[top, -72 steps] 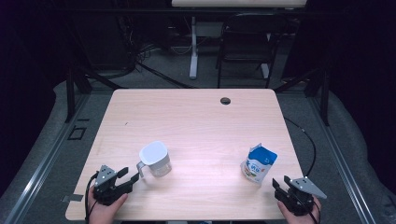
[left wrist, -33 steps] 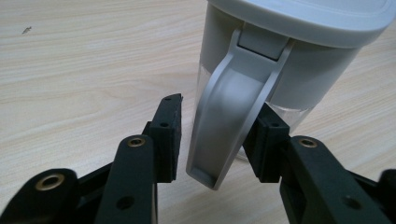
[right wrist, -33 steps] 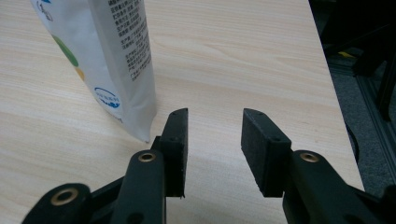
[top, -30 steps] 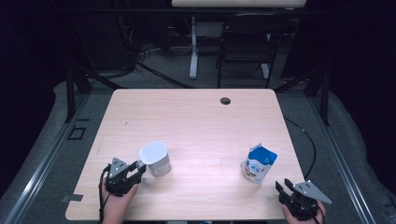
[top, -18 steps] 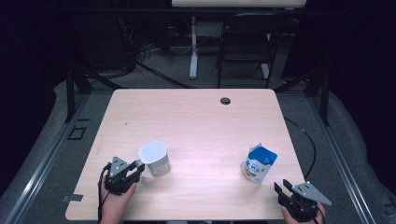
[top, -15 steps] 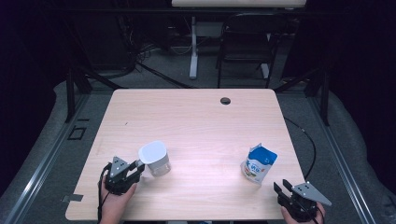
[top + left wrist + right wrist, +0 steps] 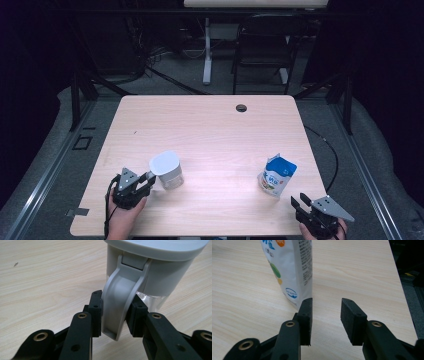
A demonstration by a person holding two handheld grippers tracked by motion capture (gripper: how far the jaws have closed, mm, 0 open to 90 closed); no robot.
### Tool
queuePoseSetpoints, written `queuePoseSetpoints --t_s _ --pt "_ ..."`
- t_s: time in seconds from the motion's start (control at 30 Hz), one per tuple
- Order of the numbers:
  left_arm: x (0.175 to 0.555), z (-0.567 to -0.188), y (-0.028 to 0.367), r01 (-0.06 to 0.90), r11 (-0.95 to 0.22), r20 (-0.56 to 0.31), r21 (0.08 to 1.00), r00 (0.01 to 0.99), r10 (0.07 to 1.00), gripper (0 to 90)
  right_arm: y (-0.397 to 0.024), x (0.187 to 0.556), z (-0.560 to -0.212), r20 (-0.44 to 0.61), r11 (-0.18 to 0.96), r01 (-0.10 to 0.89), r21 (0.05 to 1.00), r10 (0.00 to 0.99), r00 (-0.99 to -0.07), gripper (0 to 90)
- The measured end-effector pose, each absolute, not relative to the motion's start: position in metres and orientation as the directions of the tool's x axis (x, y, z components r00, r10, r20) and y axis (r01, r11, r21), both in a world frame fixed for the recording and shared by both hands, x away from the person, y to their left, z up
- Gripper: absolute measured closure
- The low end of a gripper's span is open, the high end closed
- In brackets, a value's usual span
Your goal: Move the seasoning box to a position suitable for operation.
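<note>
Left gripper (image 7: 134,184) at the near-left part of the desk (image 7: 210,130), jaws clamped on the grey handle (image 7: 122,300) of the white jug (image 7: 166,169); they've just been closing, and the pads (image 7: 96,312) now press the handle from both sides. Jug stands upright straight ahead of those jaws, body and lid just past the handle. Right gripper (image 7: 311,212) at the near-right corner, jaws parted to a medium gap with nothing between them, only bare desk. The white-and-blue pouch (image 7: 276,175) stands upright just ahead of the right jaws and off to their left; in the right gripper view its lower edge (image 7: 297,293) sits right above the left jaw tip, contact unclear.
</note>
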State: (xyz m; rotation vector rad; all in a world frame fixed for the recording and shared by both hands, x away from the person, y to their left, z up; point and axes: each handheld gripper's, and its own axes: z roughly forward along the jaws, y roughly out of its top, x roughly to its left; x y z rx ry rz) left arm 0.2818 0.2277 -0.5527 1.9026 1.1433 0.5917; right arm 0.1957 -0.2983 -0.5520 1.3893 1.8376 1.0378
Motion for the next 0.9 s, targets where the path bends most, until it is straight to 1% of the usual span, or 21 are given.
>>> queuePoseSetpoints --t_s 0.33,0.57,0.67,0.7,0.83,0.9 --pt "0.2793 -0.5533 0.2278 0.476 -0.26 -0.006 0.84 0.487 0.873 70.4 -0.2902 0.1917 -0.5489 -0.017 0.164 0.48 0.862 0.955 -0.296 62.1" --pt "0.2806 -0.5564 0.2313 0.468 -0.275 -0.007 0.84 0.516 0.857 69.9 -0.2897 0.1909 -0.5493 -0.017 0.169 0.483 0.859 0.953 -0.304 62.0" --pt "0.2804 -0.5584 0.2306 0.467 -0.26 -0.004 0.845 0.492 0.871 69.5 -0.2897 0.191 -0.5495 -0.016 0.171 0.483 0.859 0.952 -0.307 61.9" --pt "0.2814 -0.5587 0.2302 0.477 -0.245 -0.007 0.844 0.465 0.885 69.6 -0.2895 0.1912 -0.5497 -0.015 0.171 0.484 0.858 0.951 -0.31 61.5" --pt "0.2832 -0.5588 0.2307 0.494 -0.216 -0.024 0.842 0.434 0.9 70.0 -0.2892 0.1915 -0.5503 -0.014 0.17 0.487 0.857 0.951 -0.308 60.8" --pt "0.2847 -0.5582 0.2294 0.501 -0.211 -0.017 0.839 0.411 0.911 70.8 -0.2889 0.1917 -0.5507 -0.016 0.174 0.487 0.856 0.95 -0.312 60.6"
